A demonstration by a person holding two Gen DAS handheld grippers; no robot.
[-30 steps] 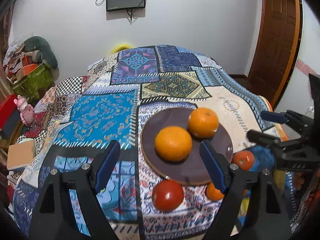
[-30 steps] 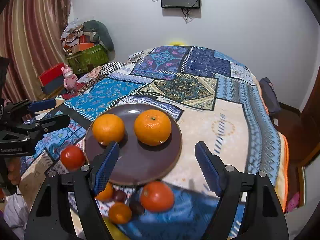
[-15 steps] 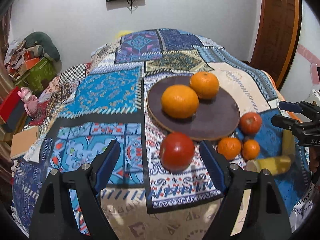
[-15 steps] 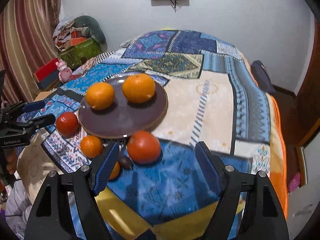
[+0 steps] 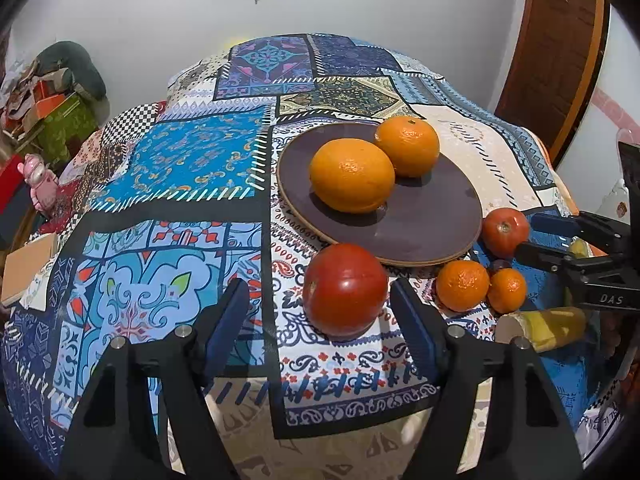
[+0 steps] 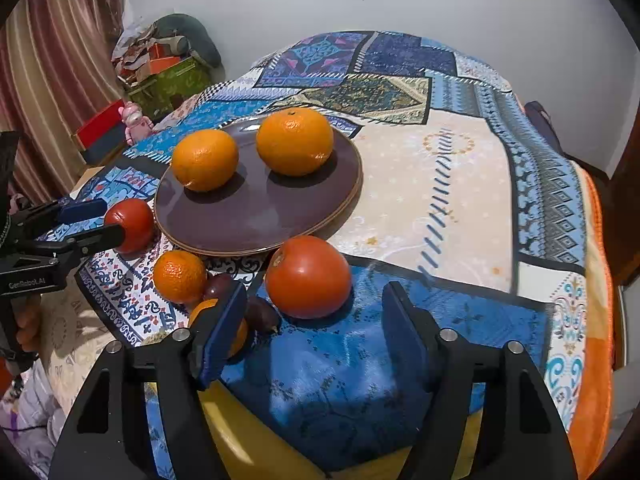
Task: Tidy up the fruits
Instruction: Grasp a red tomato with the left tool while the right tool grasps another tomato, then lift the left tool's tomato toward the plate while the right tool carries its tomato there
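A dark brown plate (image 5: 432, 220) (image 6: 248, 216) holds two big oranges (image 5: 352, 174) (image 5: 407, 145). In the left wrist view my open left gripper (image 5: 320, 316) straddles a red tomato (image 5: 344, 290) in front of the plate. In the right wrist view my open right gripper (image 6: 312, 320) sits just before a second tomato (image 6: 308, 276). Two small oranges (image 5: 462, 285) (image 5: 506, 290), dark grapes (image 6: 260, 312) and a banana (image 5: 540, 328) lie by the plate's near edge.
The fruit lies on a patchwork-covered bed (image 5: 192, 160). The right gripper shows at the right of the left wrist view (image 5: 560, 240), near the second tomato (image 5: 505, 231). Boxes and a pink toy (image 5: 40, 180) stand at the left. A wooden door (image 5: 552, 48) is at the right.
Both grippers have pulled back and dropped lower toward the near fruit. The left one now has the red tomato between its fingers; the right one has closed in on the other tomato.
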